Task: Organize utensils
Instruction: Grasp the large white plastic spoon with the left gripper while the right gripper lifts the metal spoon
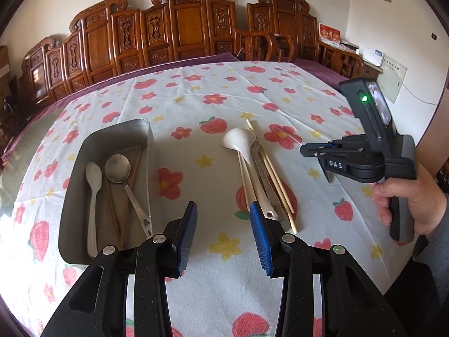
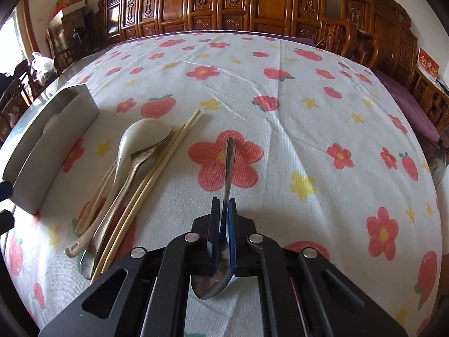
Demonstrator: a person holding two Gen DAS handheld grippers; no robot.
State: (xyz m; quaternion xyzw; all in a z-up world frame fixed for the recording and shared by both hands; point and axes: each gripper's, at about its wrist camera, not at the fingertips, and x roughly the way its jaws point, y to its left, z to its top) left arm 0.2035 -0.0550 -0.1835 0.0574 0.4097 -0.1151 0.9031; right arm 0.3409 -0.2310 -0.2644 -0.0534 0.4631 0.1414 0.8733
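Note:
A steel tray [image 1: 73, 196] on the left holds a white spoon [image 1: 94, 185], a metal spoon [image 1: 118, 167] and brown wooden sticks. Right of it lies a pile: a white ladle spoon [image 1: 238, 140], a dull metal spoon [image 1: 263, 174] and pale chopsticks [image 1: 277, 182]. My left gripper [image 1: 223, 206] hovers open over the cloth between tray and pile, with nothing in it. My right gripper [image 2: 224, 200] is shut on a shiny metal spoon [image 2: 229, 163]. The spoon's handle points forward and its bowl sits back under the jaws. The pile [image 2: 134, 165] and the tray [image 2: 56, 129] lie to its left.
A flower-and-strawberry tablecloth [image 1: 213, 90] covers the table. Carved wooden chairs [image 1: 185, 28] line its far edge. A person's hand [image 1: 415, 205] holds the right gripper [image 1: 327, 175] at the table's right side. Bare cloth [image 2: 308, 129] spreads right of the pile.

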